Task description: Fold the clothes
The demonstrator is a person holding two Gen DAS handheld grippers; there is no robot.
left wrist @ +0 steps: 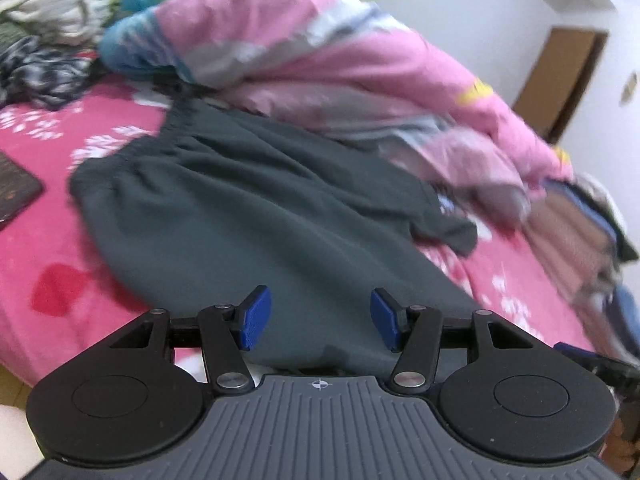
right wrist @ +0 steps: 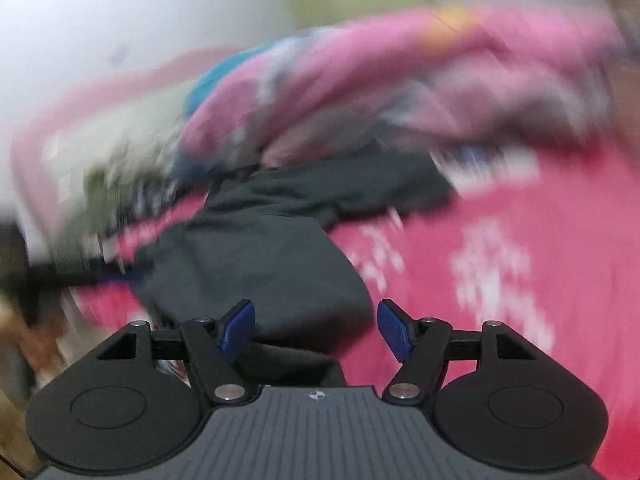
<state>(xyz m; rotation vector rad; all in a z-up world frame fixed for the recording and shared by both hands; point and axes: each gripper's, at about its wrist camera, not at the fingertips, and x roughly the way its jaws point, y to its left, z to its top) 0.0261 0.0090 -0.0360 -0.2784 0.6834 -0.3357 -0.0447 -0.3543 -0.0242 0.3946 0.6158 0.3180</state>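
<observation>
Dark grey trousers [left wrist: 256, 216] lie spread on the pink floral bedspread [left wrist: 52, 240], waistband at the far end, leg hem at the near edge just under both grippers. Not yet folded, going by how they lie.

Left gripper [left wrist: 318, 320]: jaws apart, nothing between the pads, hanging over the near hem. Right gripper [right wrist: 316, 330]: jaws apart, also empty, over the near end of the trousers; that view is heavily motion-blurred, so contact with the cloth can't be confirmed.

Risks:
- Thin, limp fabric. A pinch at the hem may catch only the top layer, so the leg splits on lift and the fold goes skewed.
- The pink quilt [left wrist: 328, 52] is heaped right against the far right side of the trousers, and one dark flap [left wrist: 448, 224] is already rucked there. Folding toward the far end could snag the quilt.
- Grabbing too deep could take the bedspread with the hem.

Room: open bedspread on the left, apart from a dark flat object [left wrist: 16, 188] near the left edge. Clothes pile [left wrist: 48, 12] far left. Right side has some open bedspread in the right wrist view.
</observation>
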